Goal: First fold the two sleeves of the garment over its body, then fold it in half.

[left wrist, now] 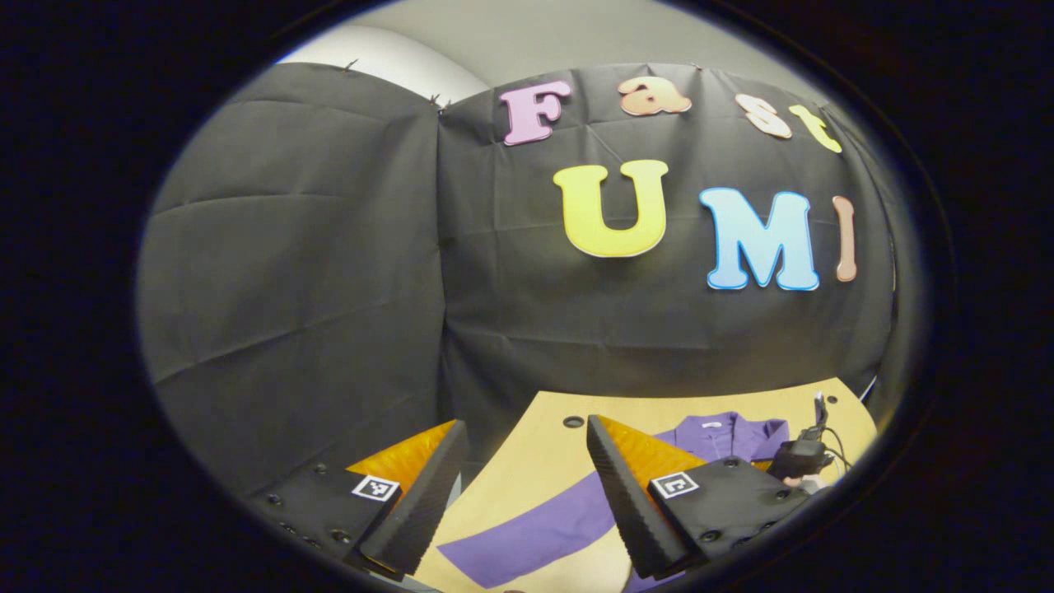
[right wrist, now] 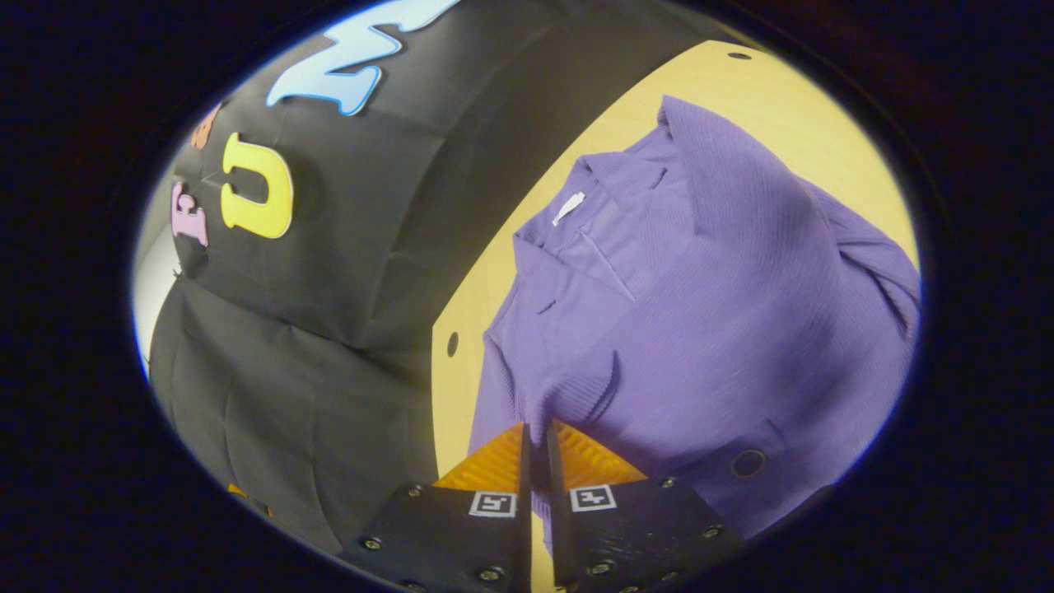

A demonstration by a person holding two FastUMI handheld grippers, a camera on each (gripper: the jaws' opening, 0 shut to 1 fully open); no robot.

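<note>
Currently, left gripper view: my left gripper (left wrist: 519, 494) released, jaws wide apart, hovering over near-left edge of surface (left wrist: 527, 461); one sleeve (left wrist: 535, 531) lies stretched out flat, not folded yet. Right gripper view: my right gripper (right wrist: 535, 461) clenched on garment (right wrist: 700, 329) fabric, likely sleeve fold underway. Halving remains.

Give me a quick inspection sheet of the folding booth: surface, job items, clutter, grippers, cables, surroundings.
Surface: light wooden table with small round holes.
Job's things: purple shirt lies on the table; one sleeve stretched out flat; another sleeve pinched and lifted over the body.
Clutter: nothing seen.
Grippers: left gripper open, above the flat sleeve; right gripper shut on the lifted sleeve.
Cables: thin dark cable by the far gripper.
Surroundings: black cloth wall, pale wall above.
</note>
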